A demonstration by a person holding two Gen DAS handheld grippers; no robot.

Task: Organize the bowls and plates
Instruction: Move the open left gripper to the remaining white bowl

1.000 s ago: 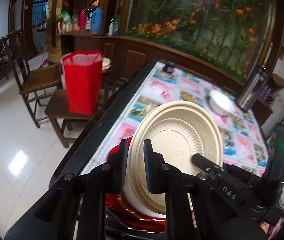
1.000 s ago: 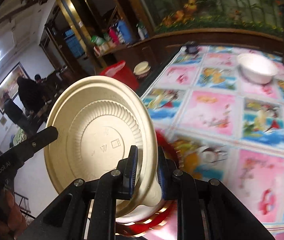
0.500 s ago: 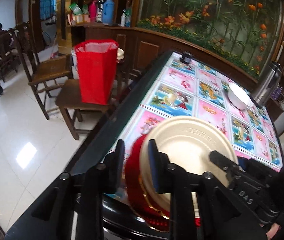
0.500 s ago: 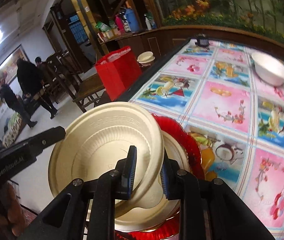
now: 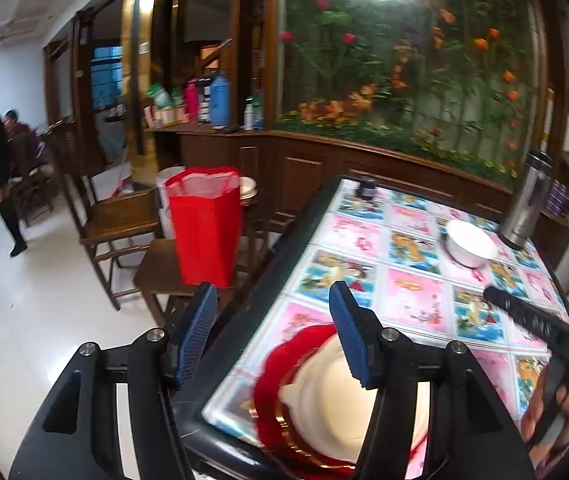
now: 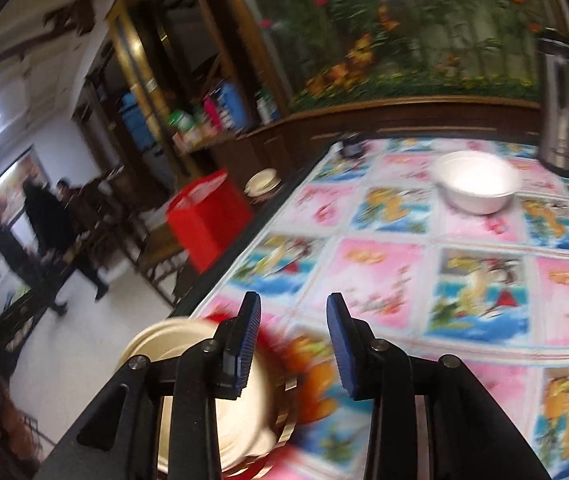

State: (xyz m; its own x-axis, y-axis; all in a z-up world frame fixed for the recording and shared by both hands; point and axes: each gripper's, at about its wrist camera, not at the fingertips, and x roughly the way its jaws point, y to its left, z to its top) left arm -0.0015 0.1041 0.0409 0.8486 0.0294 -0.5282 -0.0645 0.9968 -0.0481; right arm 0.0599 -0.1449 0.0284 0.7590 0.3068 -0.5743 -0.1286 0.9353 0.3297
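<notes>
The left gripper point(image 5: 274, 332) and right gripper point(image 6: 293, 346) are both opening, nothing between their jaws. The cream plate point(image 5: 336, 404) is lying, apparently upside down, on the red plate point(image 5: 272, 376) at the table's point(image 5: 412, 304) near corner.

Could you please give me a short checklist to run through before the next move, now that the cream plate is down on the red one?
1. Left tool free of the cream plate: ok, jaws opening, nothing between them.
2. Right tool free: ok, jaws opening, nothing between them.
3. Cream plate resting on red plate: ok.
4. Stack clear of the table edge: cannot tell.
5. White bowl upright, unobstructed: ok.
</notes>
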